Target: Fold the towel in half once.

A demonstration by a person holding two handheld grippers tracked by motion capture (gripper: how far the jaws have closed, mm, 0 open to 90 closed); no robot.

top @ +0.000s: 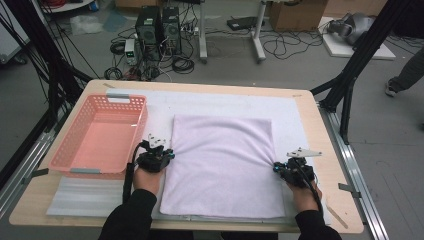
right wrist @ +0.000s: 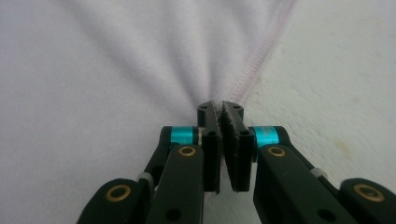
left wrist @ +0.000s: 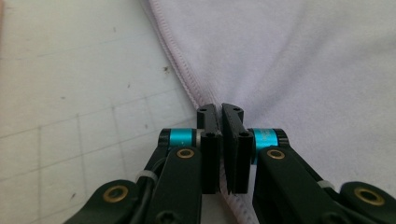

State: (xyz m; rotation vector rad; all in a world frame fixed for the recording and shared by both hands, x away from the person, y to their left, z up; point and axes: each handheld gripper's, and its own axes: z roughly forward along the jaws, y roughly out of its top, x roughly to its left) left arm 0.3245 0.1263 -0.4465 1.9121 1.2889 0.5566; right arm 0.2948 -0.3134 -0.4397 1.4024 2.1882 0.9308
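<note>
1. Cables, computer towers and cardboard boxes clutter the grey floor behind a wooden table [top: 320, 131] covered by a white mat [top: 225, 102].
2. On the mat lies a pale lilac towel [top: 222, 165], spread flat and close to square, slightly longer from the near edge to the far edge than across; its sides run roughly parallel to the table's sides.
3. A pink plastic basket [top: 75, 152] stands just left of the towel.
4. The left gripper [top: 167, 153] meets the towel's left hem about midway along it. In the left gripper view its jaws are pressed together on the stitched hem [left wrist: 187, 81], with folds fanning away.
5. The right gripper [top: 276, 167] sits at the towel's right hem, also about midway. In the right gripper view its jaws are pinched on the hem [right wrist: 259, 56], the cloth gathering into creases toward them.
</note>
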